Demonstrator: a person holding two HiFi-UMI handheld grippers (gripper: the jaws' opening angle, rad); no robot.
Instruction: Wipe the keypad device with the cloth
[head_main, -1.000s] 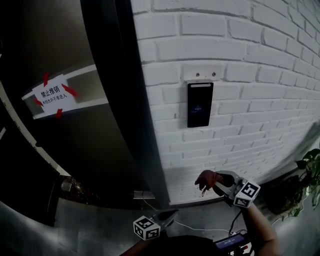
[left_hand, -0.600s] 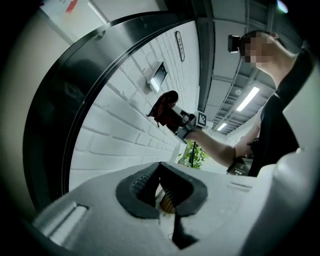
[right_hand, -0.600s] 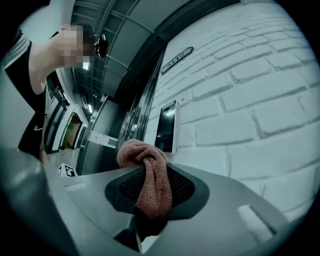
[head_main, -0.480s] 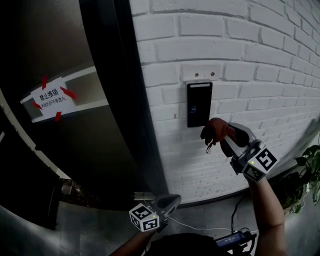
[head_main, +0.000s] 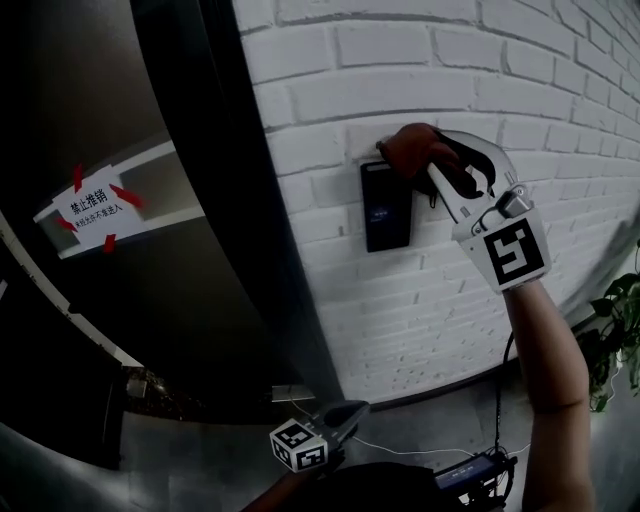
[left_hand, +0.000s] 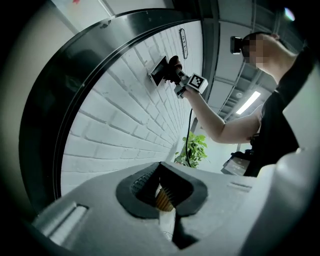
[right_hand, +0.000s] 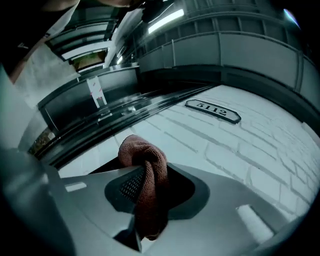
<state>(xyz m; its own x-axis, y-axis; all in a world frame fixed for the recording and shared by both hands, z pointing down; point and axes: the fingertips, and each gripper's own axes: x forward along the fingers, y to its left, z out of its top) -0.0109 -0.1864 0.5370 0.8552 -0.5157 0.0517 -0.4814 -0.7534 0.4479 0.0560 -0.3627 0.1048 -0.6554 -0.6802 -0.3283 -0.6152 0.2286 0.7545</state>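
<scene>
Your right gripper (head_main: 425, 168) is clamped on the cloth (head_main: 408, 148), which sits at the top edge of the keypad (head_main: 386, 215), upper centre of the head view. The wipe looks barely begun, with the dark face below left to do. Your left gripper (head_main: 348, 410) hangs closed and empty, bottom centre.

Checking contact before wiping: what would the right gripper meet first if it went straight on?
The cloth in the right gripper leads, so probably the top of the keypad device on the brick wall; depth is unclear.
</scene>
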